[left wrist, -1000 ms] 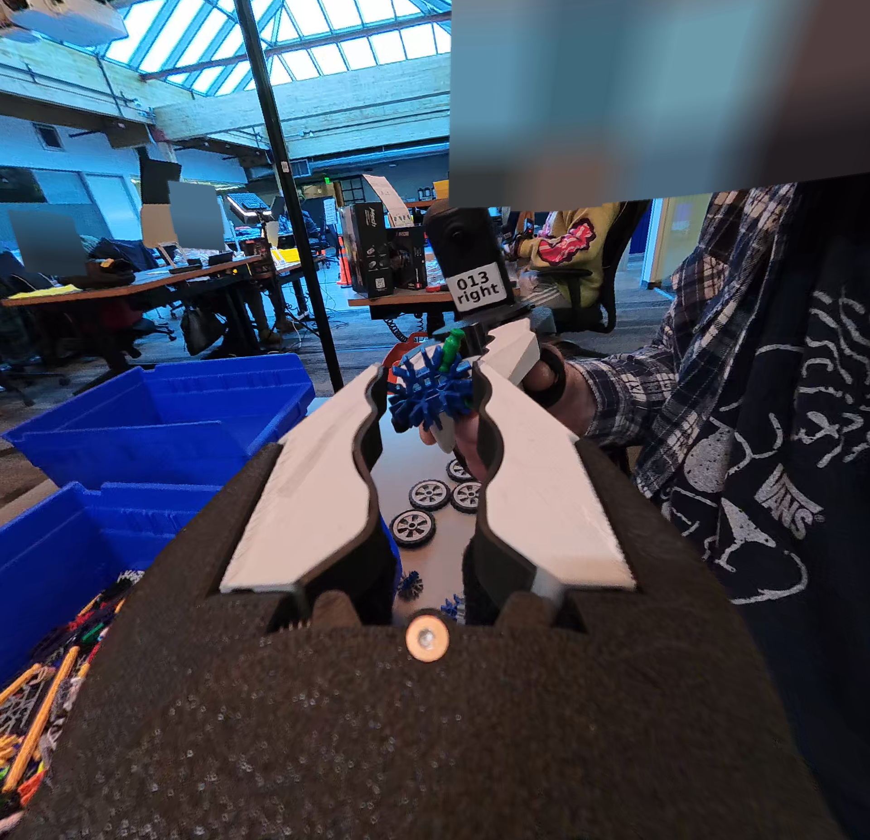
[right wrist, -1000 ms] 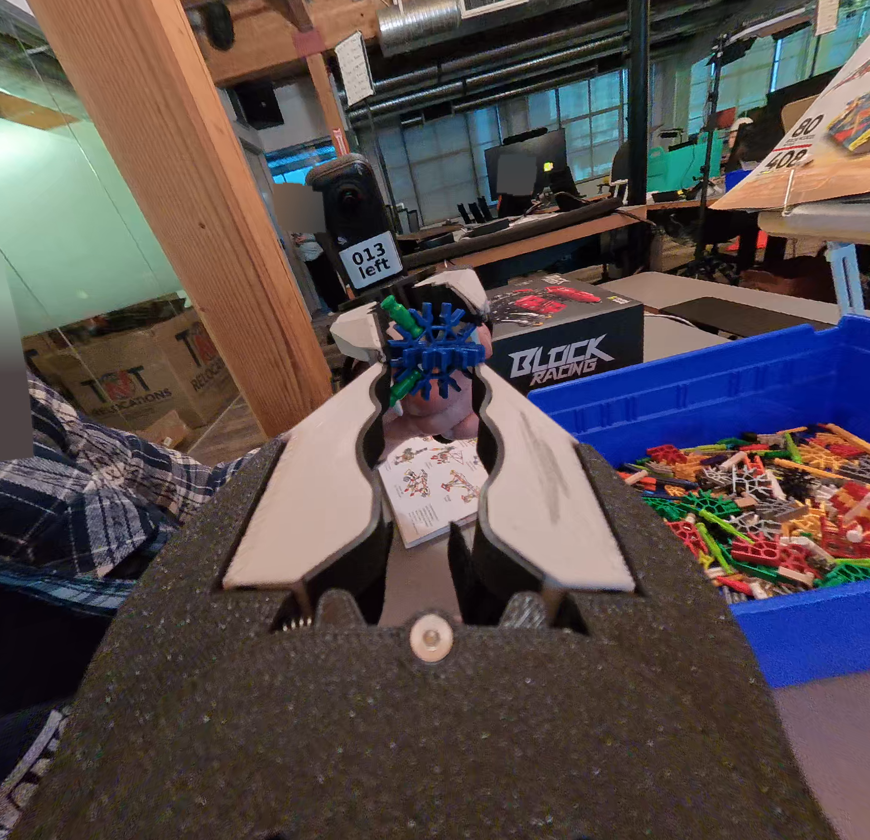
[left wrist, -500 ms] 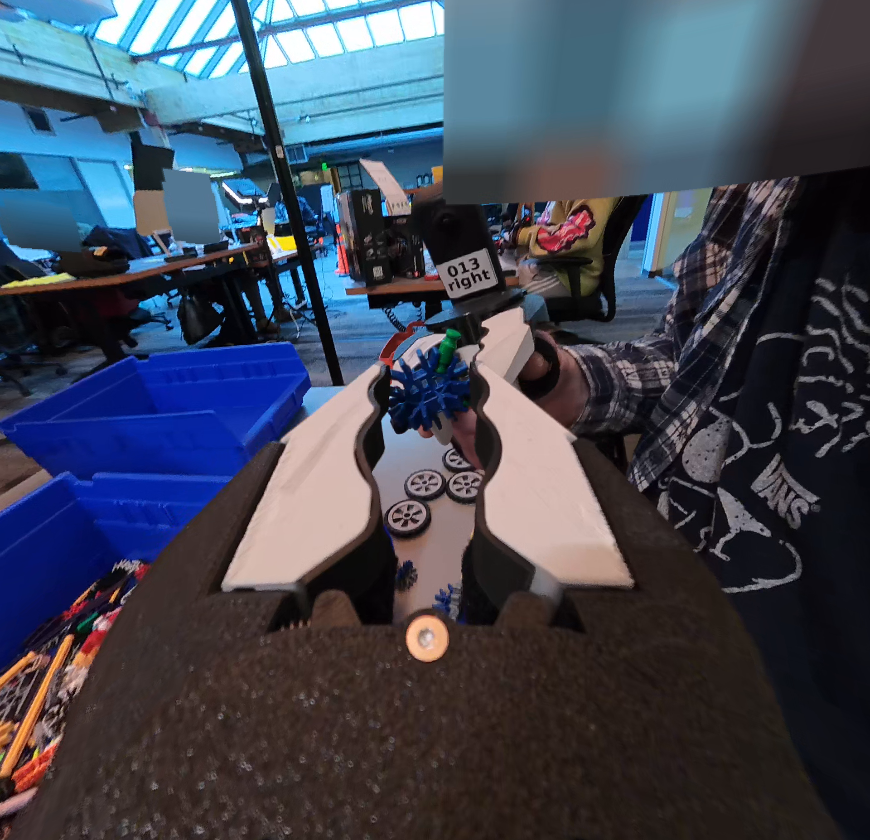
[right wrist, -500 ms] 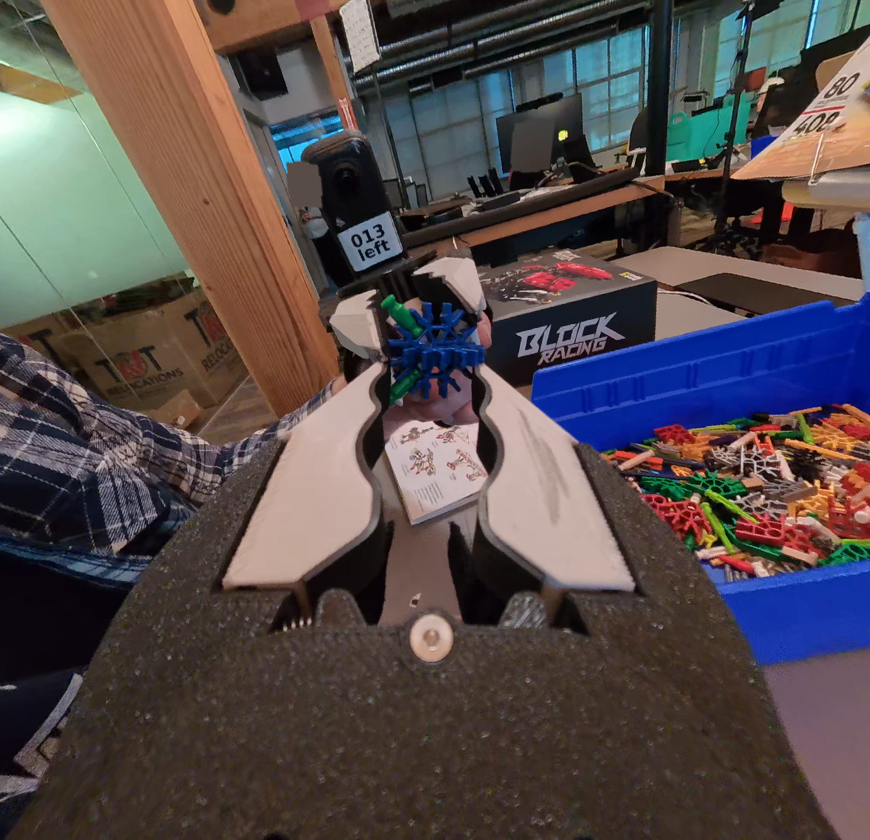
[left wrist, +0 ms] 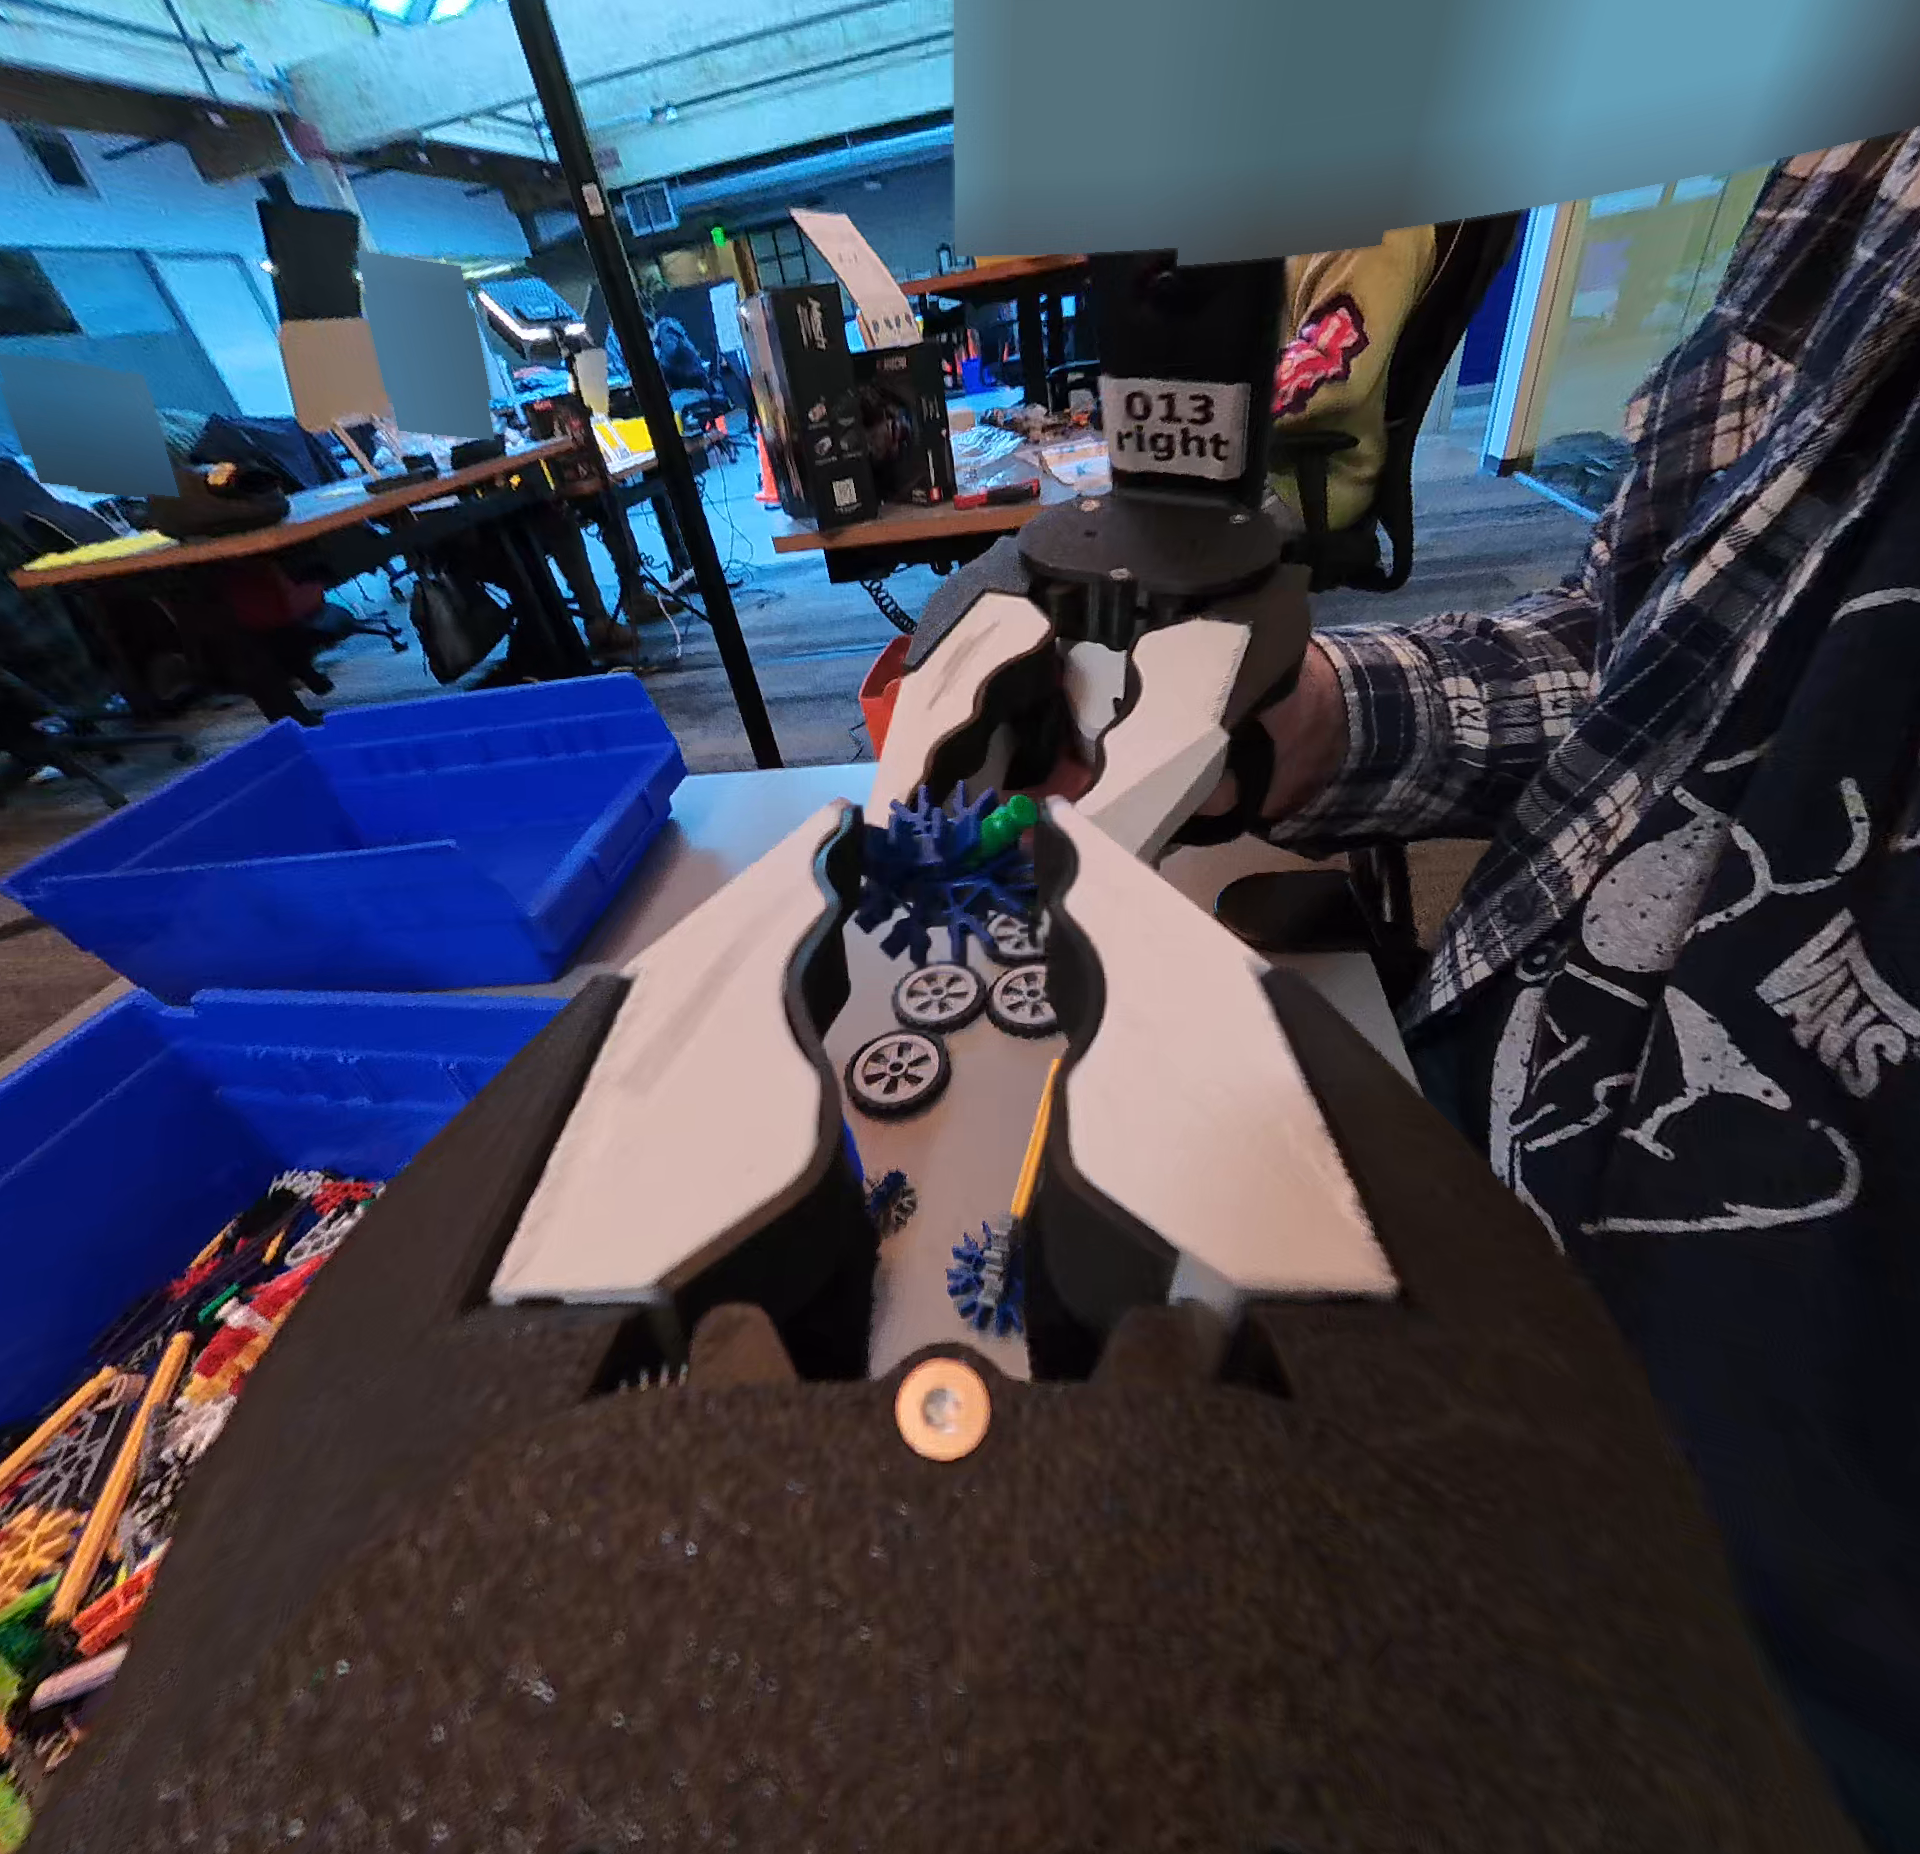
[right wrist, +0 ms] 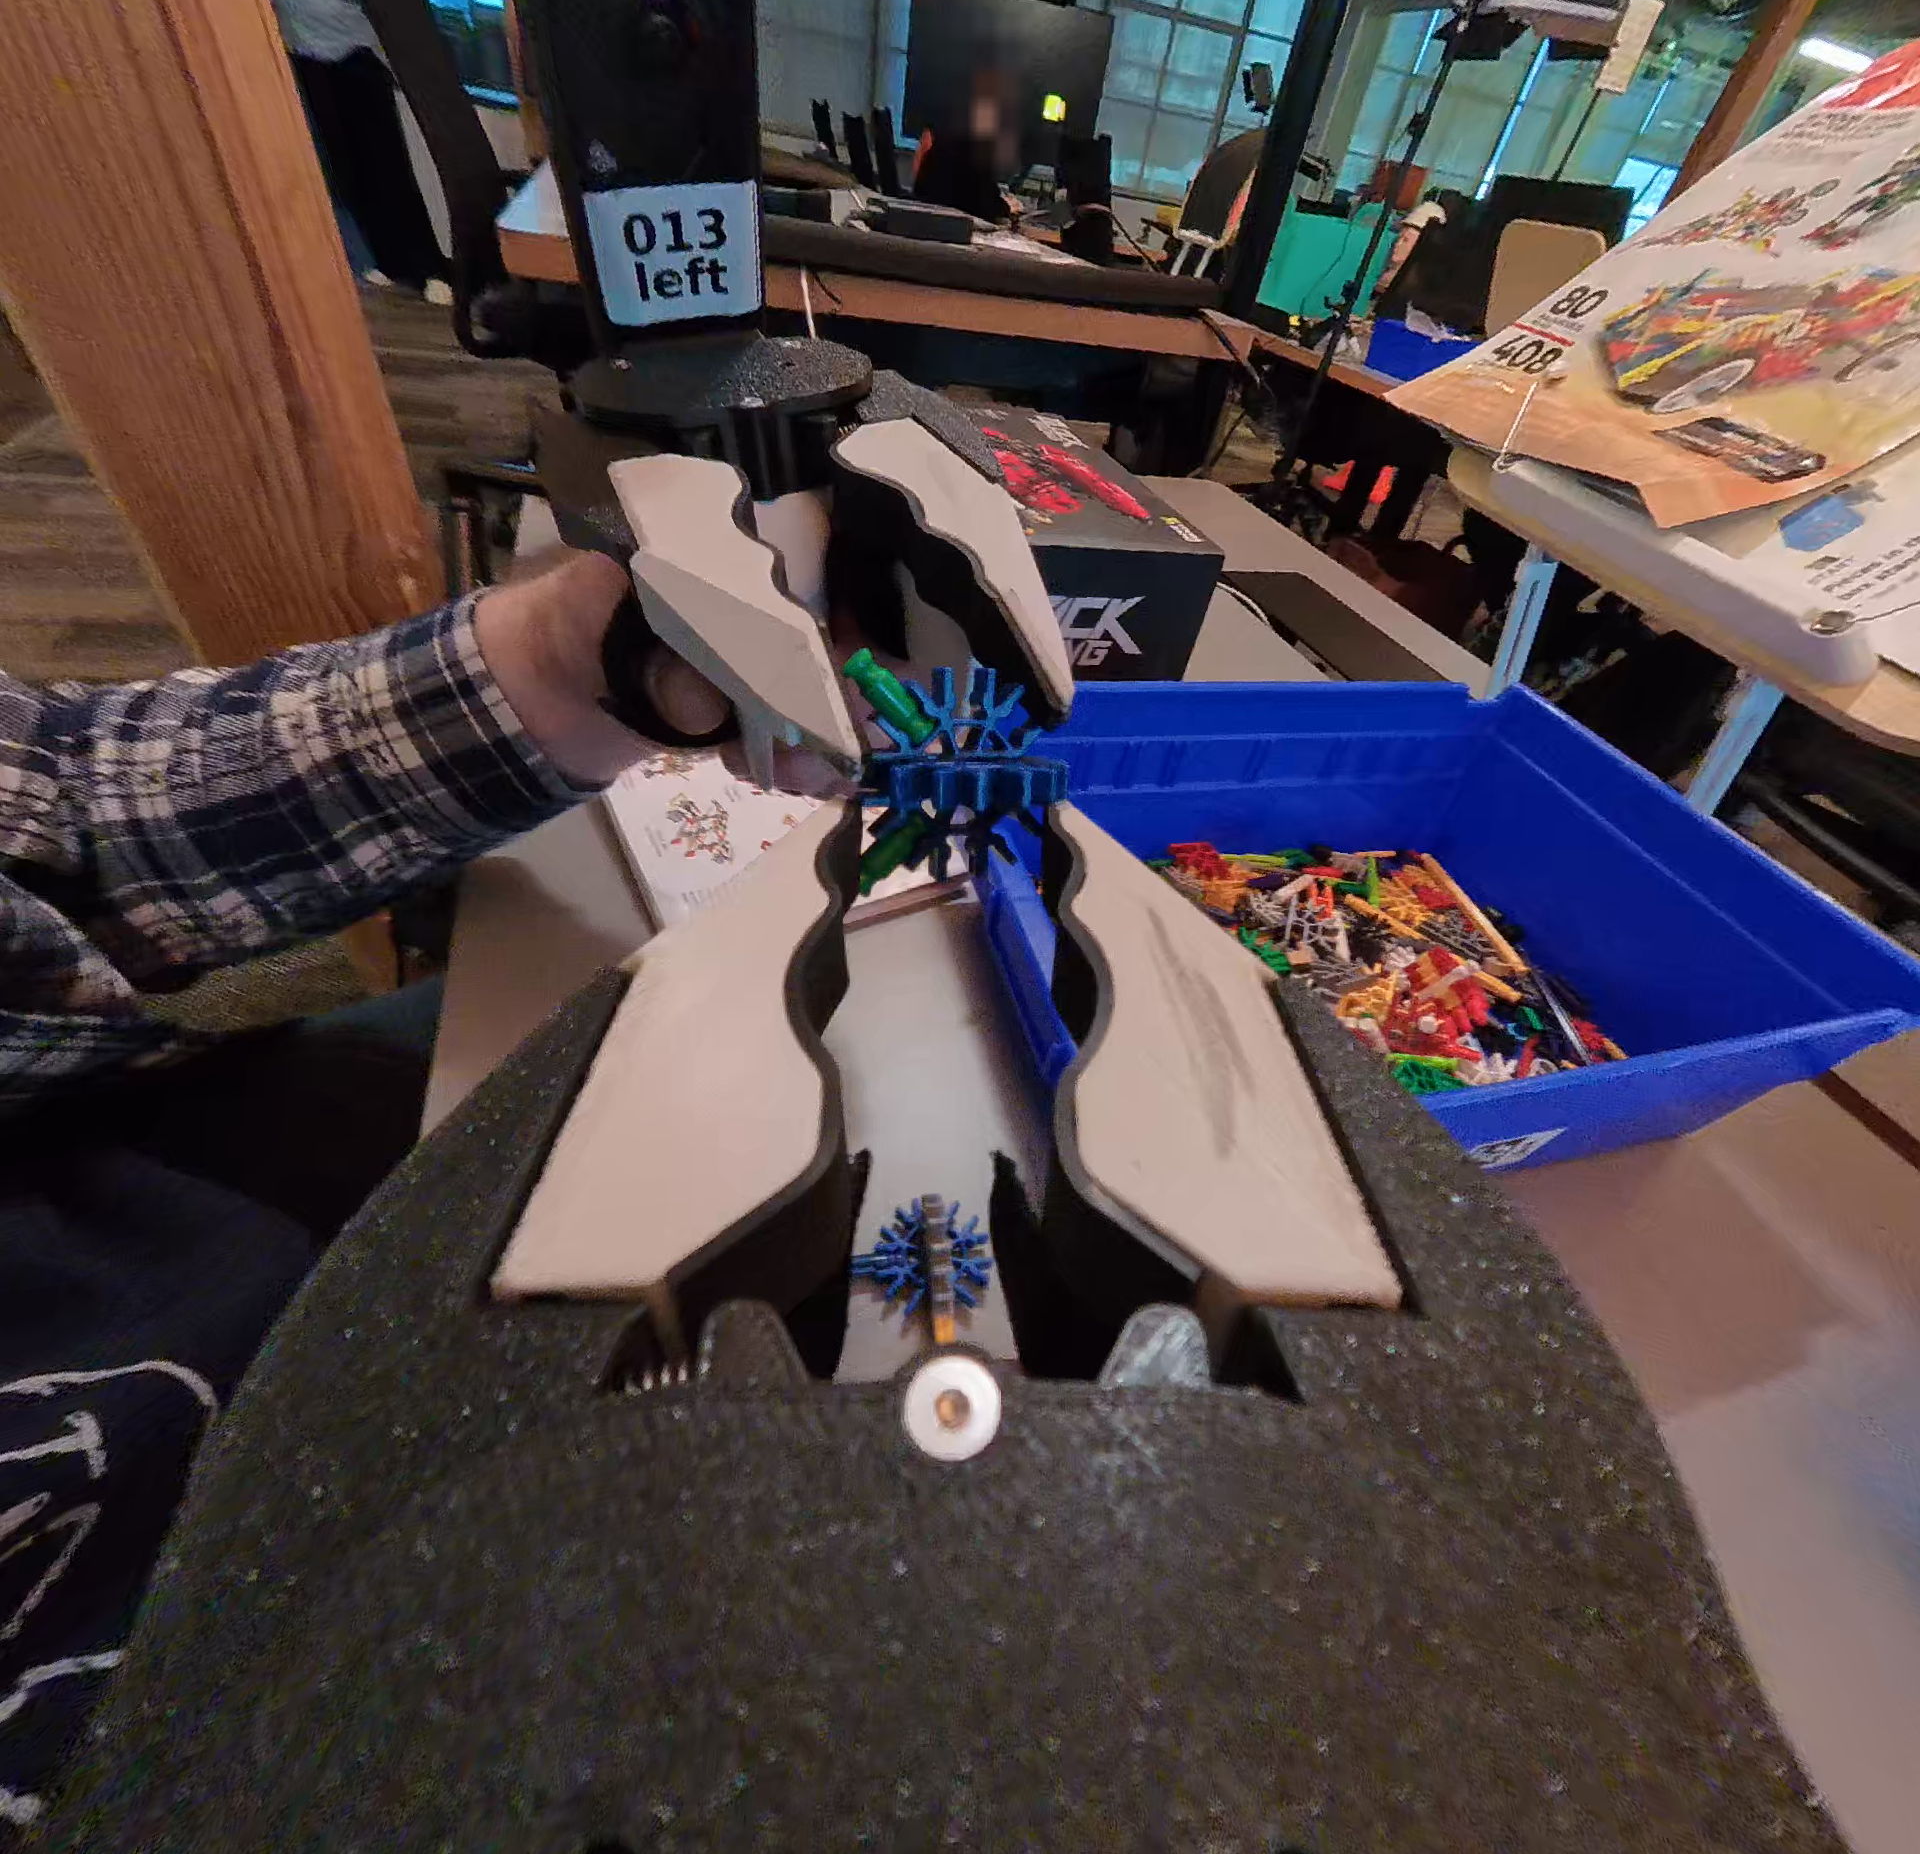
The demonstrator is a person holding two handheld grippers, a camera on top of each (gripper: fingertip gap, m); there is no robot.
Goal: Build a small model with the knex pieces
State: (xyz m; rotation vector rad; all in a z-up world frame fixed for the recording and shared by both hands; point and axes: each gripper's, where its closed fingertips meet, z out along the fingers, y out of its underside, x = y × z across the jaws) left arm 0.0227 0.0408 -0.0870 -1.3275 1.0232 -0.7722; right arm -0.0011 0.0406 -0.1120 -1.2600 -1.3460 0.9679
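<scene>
A blue snowflake connector assembly (left wrist: 940, 874) with a green rod (left wrist: 1003, 825) through it sits between the tips of my left gripper (left wrist: 951, 838), which is shut on it. My right gripper (right wrist: 948, 822) grips the same assembly (right wrist: 961, 781) from the opposite side, and the green rod (right wrist: 888, 698) sticks out at the upper left. The two grippers face each other tip to tip above a grey table (left wrist: 935, 1160). Each shows in the other's view: the right gripper (left wrist: 1003, 817) and the left gripper (right wrist: 940, 729).
Three small wheels (left wrist: 899, 1072) and a yellow rod with a blue connector (left wrist: 987, 1274) lie on the table below. A blue bin of mixed pieces (right wrist: 1299, 708) stands at my right, and an empty blue bin (left wrist: 364, 859) at the far left. A booklet (right wrist: 707, 838) lies near the person's hand (right wrist: 551, 641).
Both grippers have tipped downward and drawn closer together, still on the blue assembly. More of the table with the wheels and rod shows beneath them.
</scene>
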